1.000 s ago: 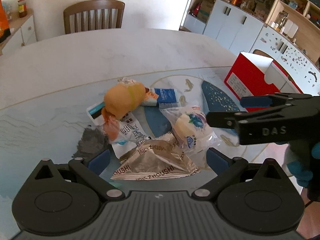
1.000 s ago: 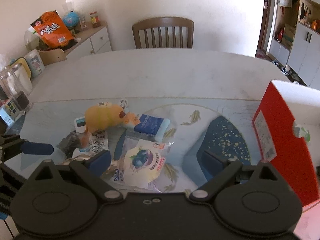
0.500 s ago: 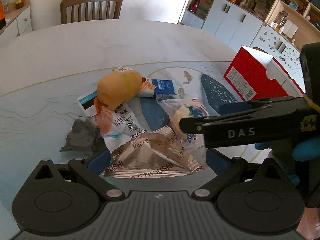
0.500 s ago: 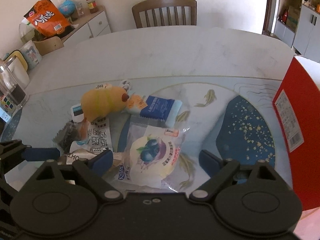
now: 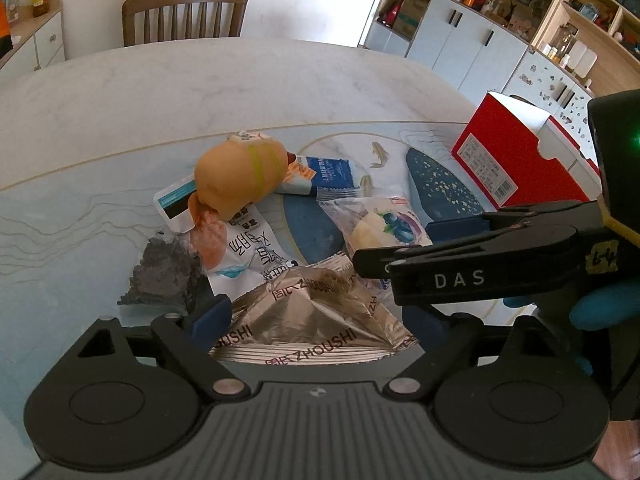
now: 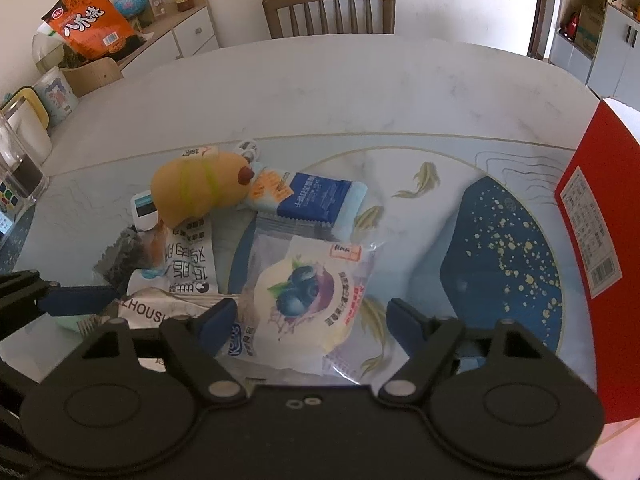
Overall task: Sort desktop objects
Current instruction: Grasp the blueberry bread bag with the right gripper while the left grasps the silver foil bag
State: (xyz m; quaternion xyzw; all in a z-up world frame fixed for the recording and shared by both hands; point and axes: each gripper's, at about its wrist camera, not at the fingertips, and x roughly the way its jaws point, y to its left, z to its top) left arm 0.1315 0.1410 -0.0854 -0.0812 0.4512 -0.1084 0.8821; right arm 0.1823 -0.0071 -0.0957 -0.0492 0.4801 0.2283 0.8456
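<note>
A pile of snack packets lies on the blue patterned mat [image 6: 500, 264]. My left gripper [image 5: 316, 318] hangs low over a silver ZHOUSHI packet [image 5: 304, 312]. The packet sits between the jaws, which are closing, and the pads show no press on it. My right gripper [image 6: 312, 320] straddles a clear blueberry bun packet [image 6: 304, 292]. Its jaws are closing too, and the pads stand just off the wrapper's sides. In the left wrist view the right gripper reaches in from the right above that bun packet [image 5: 384, 228]. An orange plush toy [image 6: 200, 188] tops the pile's far side.
A red and white box [image 5: 516, 156] stands open at the right of the mat. Around the plush lie a blue and white packet [image 6: 316, 200], a white packet with black characters [image 5: 252, 252], a dark grey packet [image 5: 168, 272] and a striped card [image 5: 174, 204]. A wooden chair [image 6: 330, 10] stands beyond the table.
The right gripper has sunk toward the blueberry bun packet and its jaws have narrowed around it. In the left wrist view it has reached further in from the right. The left jaws have narrowed slightly.
</note>
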